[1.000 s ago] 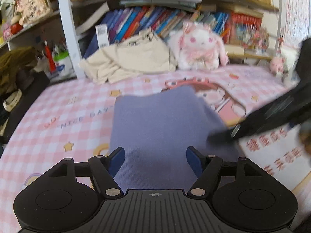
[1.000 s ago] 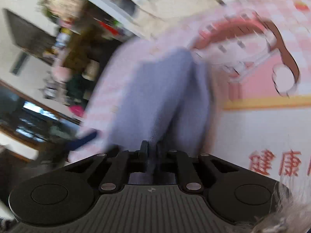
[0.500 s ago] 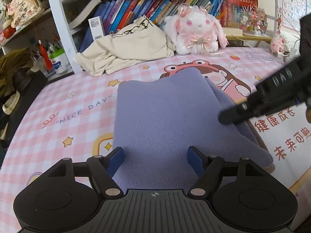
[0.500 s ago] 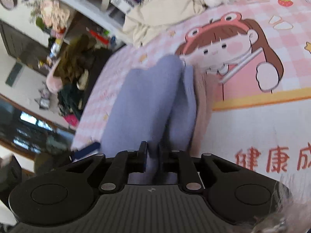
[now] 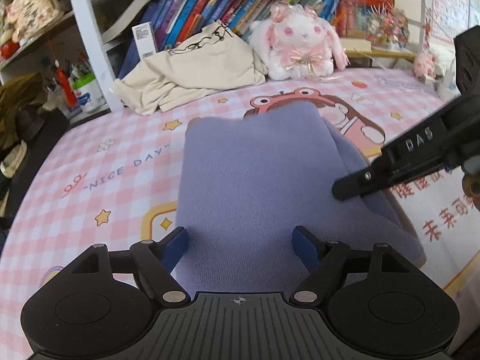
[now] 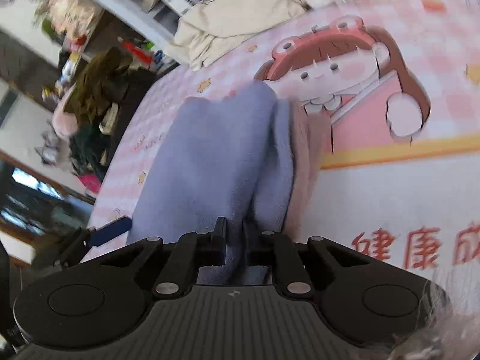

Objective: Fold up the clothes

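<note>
Pinching a ridge of the purple garment (image 6: 216, 156) with my right claw (image 6: 234, 240), jaws all but closed on the fabric after a quick open-and-close just now. That grip sits at the garment's right edge, where the cloth bunches up over a pinkish layer beneath. My left claw (image 5: 240, 243) is wide apart and has just been spreading further; the folded cloth lies between its blue pads (image 5: 177, 246), but they press on nothing. The garment lies flat on the pink checked mat (image 5: 90, 186), covering part of the cartoon girl print. Further back, a crumpled beige garment (image 5: 195, 72) is heaped against the shelf, and beside it sits a white plush rabbit (image 5: 300, 48). Books (image 5: 210, 9) fill the shelf compartment behind them, leaning in a row.
</note>
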